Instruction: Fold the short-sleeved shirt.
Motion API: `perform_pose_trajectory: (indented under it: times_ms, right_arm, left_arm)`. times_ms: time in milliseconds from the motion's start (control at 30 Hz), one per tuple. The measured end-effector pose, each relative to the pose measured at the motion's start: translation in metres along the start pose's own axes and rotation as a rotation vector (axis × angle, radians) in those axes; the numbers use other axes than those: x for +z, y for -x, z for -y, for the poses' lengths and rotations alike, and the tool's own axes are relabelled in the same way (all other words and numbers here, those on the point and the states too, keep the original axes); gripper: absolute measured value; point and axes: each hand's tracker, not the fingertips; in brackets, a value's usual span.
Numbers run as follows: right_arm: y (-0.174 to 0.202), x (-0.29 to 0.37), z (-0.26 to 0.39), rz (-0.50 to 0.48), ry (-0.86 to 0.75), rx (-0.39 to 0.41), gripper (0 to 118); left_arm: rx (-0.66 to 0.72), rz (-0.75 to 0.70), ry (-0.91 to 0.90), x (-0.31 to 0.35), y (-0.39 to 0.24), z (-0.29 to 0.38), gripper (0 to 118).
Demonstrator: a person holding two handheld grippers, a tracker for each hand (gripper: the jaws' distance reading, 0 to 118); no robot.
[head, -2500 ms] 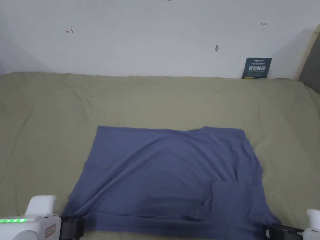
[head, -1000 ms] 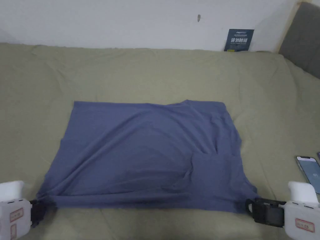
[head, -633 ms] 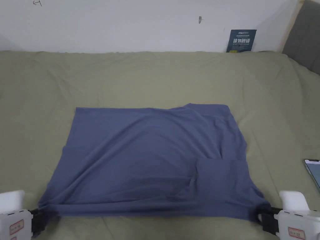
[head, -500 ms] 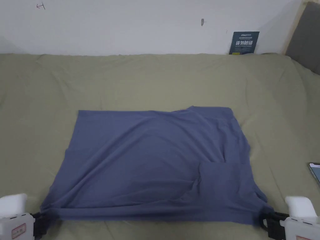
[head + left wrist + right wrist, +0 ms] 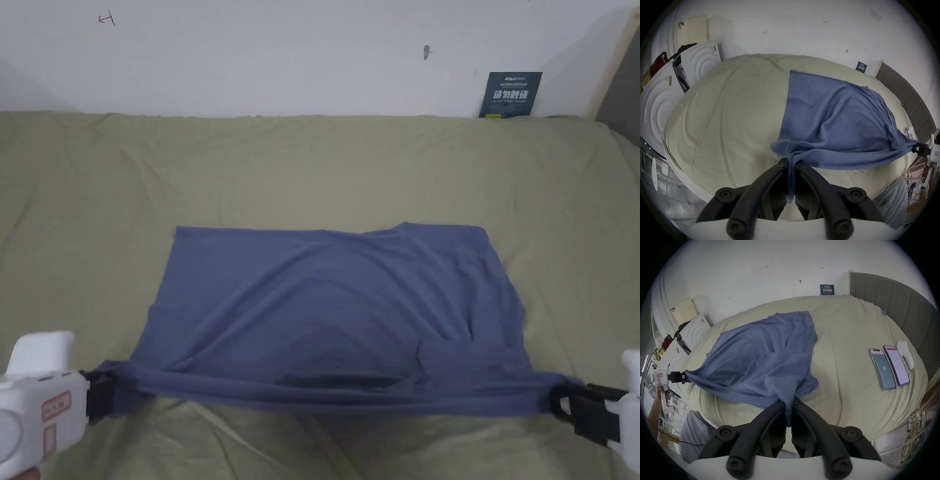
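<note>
A blue short-sleeved shirt point(image 5: 337, 306) lies on the olive-green bed point(image 5: 312, 169), its far part flat and its near edge stretched taut and raised off the sheet. My left gripper point(image 5: 103, 394) is shut on the near left corner; in the left gripper view the cloth point(image 5: 831, 113) runs down between the black jaws of my left gripper point(image 5: 790, 164). My right gripper point(image 5: 562, 403) is shut on the near right corner, and the right gripper view shows the shirt point(image 5: 760, 356) bunched between the jaws of that gripper point(image 5: 788, 402). A folded sleeve patch point(image 5: 465, 362) lies near the right corner.
Two phones point(image 5: 890, 368) and a small white object point(image 5: 905, 353) lie on the bed to the right of the shirt. A dark card point(image 5: 509, 95) leans on the white wall behind. A grey headboard point(image 5: 899, 305) bounds the right side; white panels point(image 5: 701, 61) stand at the left.
Both grippers have lifted the shirt's near edge off the bed and pulled it taut; the near part now hangs above the sheet. The head camera has also shifted.
</note>
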Motion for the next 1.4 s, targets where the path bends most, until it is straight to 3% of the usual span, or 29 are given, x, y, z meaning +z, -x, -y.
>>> perform_pose_trajectory:
  times_ms: [367,633,700,733,767,800,833,967,1100,1133,1167,1200,1233,1267,1300,1400]
  right_arm:
    - [0.007,-0.065,-0.094,0.041,0.0,0.013,7]
    - [-0.008,-0.133,-0.115,0.093,0.11,-0.038,7]
    - [-0.01,-0.144,-0.113,0.107,0.144,-0.066,14]
    - [-0.011,-0.147,-0.111,0.132,0.153,-0.083,34]
    - [-0.014,-0.151,-0.11,0.144,0.162,-0.097,80]
    - [-0.016,-0.152,-0.107,0.141,0.168,-0.114,109]
    - [-0.018,-0.148,-0.103,0.144,0.16,-0.123,118]
    - [-0.021,-0.125,-0.085,0.128,0.136,-0.141,118]
    - [-0.012,-0.103,-0.065,0.116,0.12,-0.099,118]
    - [-0.01,-0.098,-0.061,0.114,0.124,-0.091,117]
    - [-0.004,-0.093,-0.056,0.109,0.117,-0.083,109]
    - [-0.001,-0.086,-0.051,0.098,0.103,-0.069,96]
    - [0.002,-0.077,-0.045,0.088,0.09,-0.061,74]
    - [0.005,-0.071,-0.04,0.083,0.069,-0.06,35]
    - [0.011,-0.063,-0.033,0.072,0.046,-0.061,6]
    - [0.019,-0.05,-0.021,0.126,-0.013,-0.028,1]
  left_arm:
    - [0.007,-0.005,-0.028,-0.061,-0.015,-0.085,5]
    - [0.002,-0.019,0.054,-0.129,-0.025,-0.105,5]
    - [-0.003,-0.015,0.061,-0.139,-0.027,-0.107,6]
    - [0.01,-0.005,0.068,-0.143,-0.028,-0.106,15]
    - [0.02,-0.012,0.073,-0.148,-0.029,-0.107,51]
    - [0.036,-0.029,0.081,-0.15,-0.027,-0.106,87]
    - [0.043,-0.042,0.093,-0.151,-0.026,-0.104,110]
    - [0.009,-0.041,0.036,-0.129,-0.014,-0.092,114]
    - [-0.094,-0.074,0.005,-0.093,-0.008,-0.069,118]
    - [-0.126,-0.114,0.033,-0.089,-0.006,-0.062,117]
    - [-0.155,-0.18,0.128,-0.086,-0.006,-0.058,103]
    - [-0.109,-0.201,0.094,-0.078,-0.003,-0.05,76]
    - [-0.081,-0.14,0.001,-0.062,0.004,-0.041,43]
    - [-0.054,-0.082,0.002,-0.061,0.012,-0.037,7]
    - [-0.007,-0.046,0.038,-0.057,0.016,-0.031,6]
    - [-0.028,-0.046,0.034,-0.046,0.011,-0.015,5]
